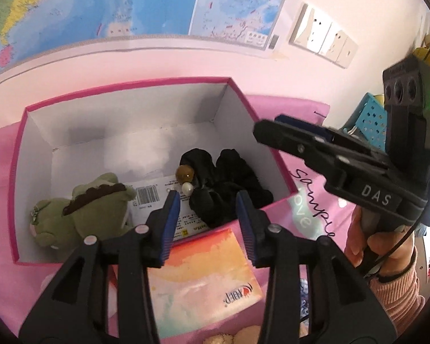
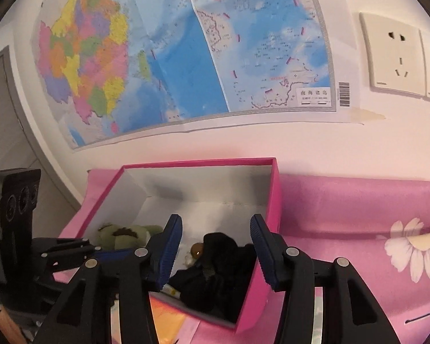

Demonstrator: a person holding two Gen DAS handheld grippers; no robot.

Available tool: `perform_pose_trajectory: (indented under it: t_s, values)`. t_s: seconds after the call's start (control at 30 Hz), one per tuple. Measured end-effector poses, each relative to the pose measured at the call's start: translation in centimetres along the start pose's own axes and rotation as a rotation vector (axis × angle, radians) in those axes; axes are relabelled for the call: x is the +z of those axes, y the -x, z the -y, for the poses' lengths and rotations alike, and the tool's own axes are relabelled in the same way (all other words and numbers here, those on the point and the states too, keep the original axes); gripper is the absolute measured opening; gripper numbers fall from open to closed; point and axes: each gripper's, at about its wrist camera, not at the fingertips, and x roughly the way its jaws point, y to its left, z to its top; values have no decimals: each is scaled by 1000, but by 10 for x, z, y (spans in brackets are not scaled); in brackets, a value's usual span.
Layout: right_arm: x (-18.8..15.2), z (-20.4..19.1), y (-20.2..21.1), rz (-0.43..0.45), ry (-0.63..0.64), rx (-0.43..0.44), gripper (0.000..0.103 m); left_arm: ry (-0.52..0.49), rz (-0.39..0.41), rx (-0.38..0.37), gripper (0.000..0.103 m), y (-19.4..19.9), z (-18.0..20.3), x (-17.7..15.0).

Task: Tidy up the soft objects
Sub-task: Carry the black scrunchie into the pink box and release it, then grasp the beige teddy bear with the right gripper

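**Both jaws apart over the pink box, soft items inside**

My left gripper (image 1: 207,223) hangs over the near wall of the pink box (image 1: 157,81). Its jaws stand apart and nothing is between the blue pads; they frame the black fabric bundle below without touching it. My right gripper (image 2: 216,253) hovers over the box's near right corner, jaws apart too, empty. In the left wrist view I see the right gripper coming in from the right, above the box's right wall, held by a hand (image 1: 378,246) in a pink ribbed sleeve.

Inside the box: the black fabric bundle (image 1: 229,186) lies against the near right corner, crumpled. A brown bead (image 1: 185,173) and a pale bead (image 1: 187,187) sit at its left edge, touching it; can't tell if they're attached. A green plush toy (image 1: 83,212) lies in the near left corner, on its side, with a dark brown frill along the top. Between plush and bundle, a white label with a barcode (image 1: 147,196) is flat on the box floor. The far half of the box floor is bare white.

The box sits on a pink floral cloth (image 2: 358,215) covering the surface, pushed close to the wall. Just outside the near wall lies an orange-and-cream packet (image 1: 203,278), flat on the cloth. A blue perforated basket (image 1: 372,120) stands at the right. Wall behind carries a map (image 2: 186,43) and white sockets (image 2: 392,54).
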Motion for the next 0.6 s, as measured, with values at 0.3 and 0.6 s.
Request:
perform_pose_trajectory:
  t_s: [0.3, 0.6]
  values:
    - [-16, -11, 42, 2, -34, 139, 51, -53, 76, -36, 55, 50, 10, -28]
    - [-45, -31, 111, 44, -8, 229, 57, -110, 96, -74, 58, 81, 18, -70]
